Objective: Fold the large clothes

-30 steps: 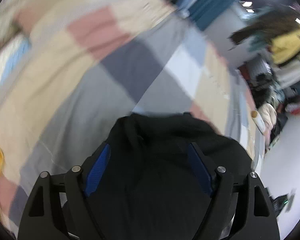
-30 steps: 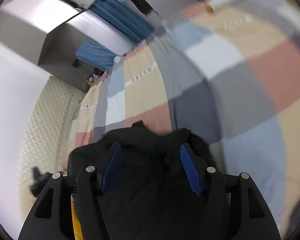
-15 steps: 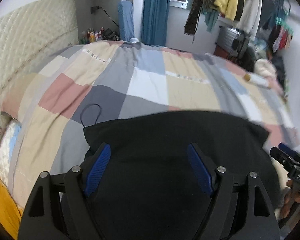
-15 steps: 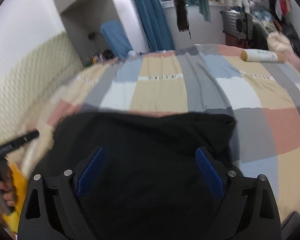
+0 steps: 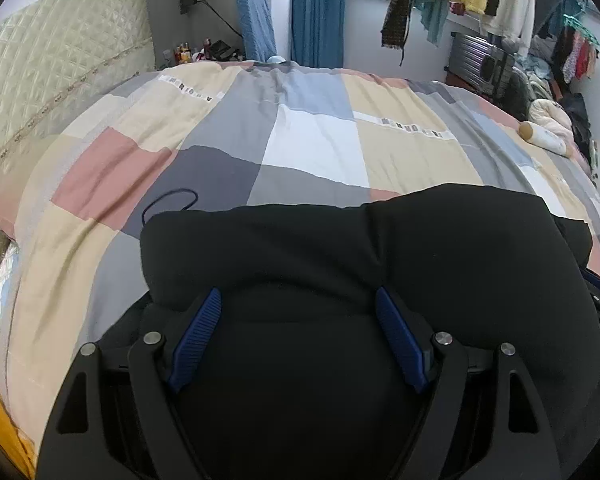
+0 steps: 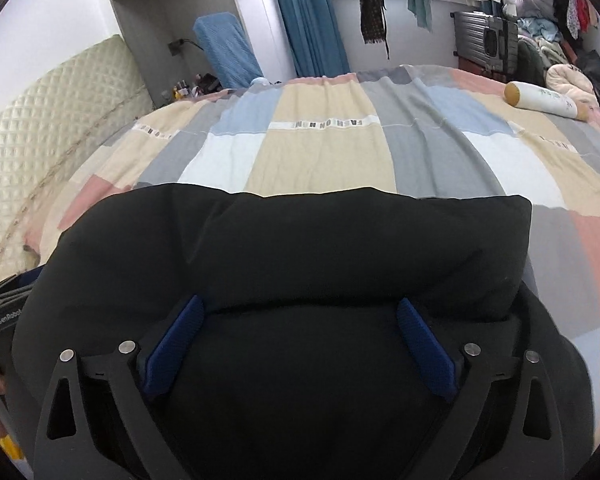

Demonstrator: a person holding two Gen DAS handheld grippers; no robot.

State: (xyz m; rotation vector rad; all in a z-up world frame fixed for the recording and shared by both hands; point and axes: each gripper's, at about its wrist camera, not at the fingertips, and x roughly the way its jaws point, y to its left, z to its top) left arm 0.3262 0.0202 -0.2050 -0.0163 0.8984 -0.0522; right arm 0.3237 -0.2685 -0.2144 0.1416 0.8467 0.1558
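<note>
We are laying a black garment (image 5: 440,248) down on the patchwork bedspread (image 5: 308,148), and both wrist views show it lying as a thick folded bundle at the near side of the bed, its far folded edge running straight across the checks. The left claw (image 5: 298,334) is standing wide apart with black cloth bulging up between its blue pads (image 5: 198,338); we cannot tell whether those pads are pressing on the fabric or only straddling it. The right claw (image 6: 298,344) has just been opening and is now spread wide, the cloth sitting between its blue pads (image 6: 172,354) without any sign of a pinch. We judge that we are letting go after a fold, so the thing to do well is to release cleanly: we should be drawing both claws straight back and slightly up, so the pads are not dragging the top layer and undoing the crease. A thin dark cord (image 5: 170,202) is looping out from the garment's left corner onto the bedspread, and it is worth tucking in before the next fold. The bundle looks puffy and springy, so pressing it flat along the far edge would help it keep shape. The other claw (image 6: 8,304) is showing at the left edge of the right view, close beside the cloth, so we should be keeping the two apart as we withdraw. The cream bottle (image 6: 542,102) far across the bed is well clear.
</note>
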